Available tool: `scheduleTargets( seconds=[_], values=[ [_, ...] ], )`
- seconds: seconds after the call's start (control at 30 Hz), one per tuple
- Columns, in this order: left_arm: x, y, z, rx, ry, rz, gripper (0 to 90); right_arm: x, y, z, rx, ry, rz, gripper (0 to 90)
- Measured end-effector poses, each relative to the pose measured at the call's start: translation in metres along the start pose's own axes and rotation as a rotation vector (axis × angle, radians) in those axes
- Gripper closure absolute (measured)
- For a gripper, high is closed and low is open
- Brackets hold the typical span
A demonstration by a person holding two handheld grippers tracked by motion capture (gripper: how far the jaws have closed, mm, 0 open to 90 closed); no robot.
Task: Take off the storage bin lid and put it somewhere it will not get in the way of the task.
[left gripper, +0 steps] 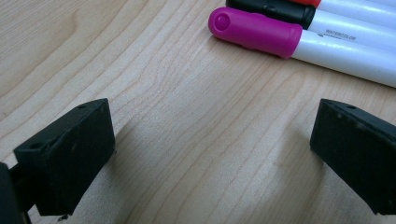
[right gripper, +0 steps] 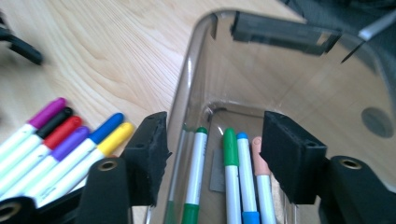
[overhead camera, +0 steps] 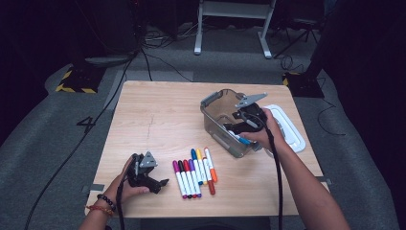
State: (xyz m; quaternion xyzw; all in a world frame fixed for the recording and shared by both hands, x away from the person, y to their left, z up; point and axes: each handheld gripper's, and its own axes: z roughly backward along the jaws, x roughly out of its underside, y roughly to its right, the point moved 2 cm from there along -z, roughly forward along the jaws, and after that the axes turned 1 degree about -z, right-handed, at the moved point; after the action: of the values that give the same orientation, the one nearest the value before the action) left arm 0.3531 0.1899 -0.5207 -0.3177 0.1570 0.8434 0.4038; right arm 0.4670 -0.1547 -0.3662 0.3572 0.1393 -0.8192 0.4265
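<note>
Setting: wooden table (overhead camera: 158, 120), dark room.
Right gripper (right gripper: 212, 156): jaws apart, nothing between, over clear box (overhead camera: 218, 120) holding markers (right gripper: 231, 172).
Left gripper (left gripper: 210, 149): jaws wide, nothing between, beside marker row (overhead camera: 195, 172).

Left of the clear plastic container (overhead camera: 225, 122) the wooden table (overhead camera: 153, 120) lies bare and passable; in front of it the row of markers (overhead camera: 194, 172) blocks, right of it the white lid (overhead camera: 287, 125).
</note>
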Motion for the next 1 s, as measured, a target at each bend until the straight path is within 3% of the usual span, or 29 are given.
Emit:
scheduleTargets(
  seconds=[0.07, 0.27, 0.5, 0.57, 0.63, 0.7, 0.83, 1.0],
  values=[
    [0.0, 0.0, 0.0, 0.0, 0.0, 0.0, 0.2, 0.007, -0.005, 0.018, 0.002, 0.053, -0.008, 37.4],
    [0.0, 0.0, 0.0, 0.0, 0.0, 0.0, 0.2, 0.023, -0.025, 0.045, -0.02, 0.119, 0.026, 34.0],
    [0.0, 0.0, 0.0, -0.004, -0.001, 0.003, 0.2, 0.051, -0.054, 0.058, -0.074, 0.158, 0.06, 32.5],
    [0.0, 0.0, 0.0, -0.004, -0.001, 0.003, 0.2, 0.062, -0.067, 0.055, -0.091, 0.167, 0.077, 32.5],
    [0.0, 0.0, 0.0, -0.004, -0.001, 0.003, 0.2, 0.065, -0.07, 0.053, -0.096, 0.166, 0.079, 32.5],
    [0.0, 0.0, 0.0, -0.004, -0.001, 0.002, 0.2, 0.076, -0.083, 0.04, -0.102, 0.152, 0.104, 32.7],
    [0.0, 0.0, 0.0, -0.005, -0.001, 0.003, 0.2, 0.085, -0.091, 0.025, -0.11, 0.129, 0.121, 33.4],
    [0.0, 0.001, 0.0, -0.006, 0.0, 0.005, 0.3, 0.097, -0.099, -0.008, -0.125, 0.082, 0.122, 34.0]
  ],
)
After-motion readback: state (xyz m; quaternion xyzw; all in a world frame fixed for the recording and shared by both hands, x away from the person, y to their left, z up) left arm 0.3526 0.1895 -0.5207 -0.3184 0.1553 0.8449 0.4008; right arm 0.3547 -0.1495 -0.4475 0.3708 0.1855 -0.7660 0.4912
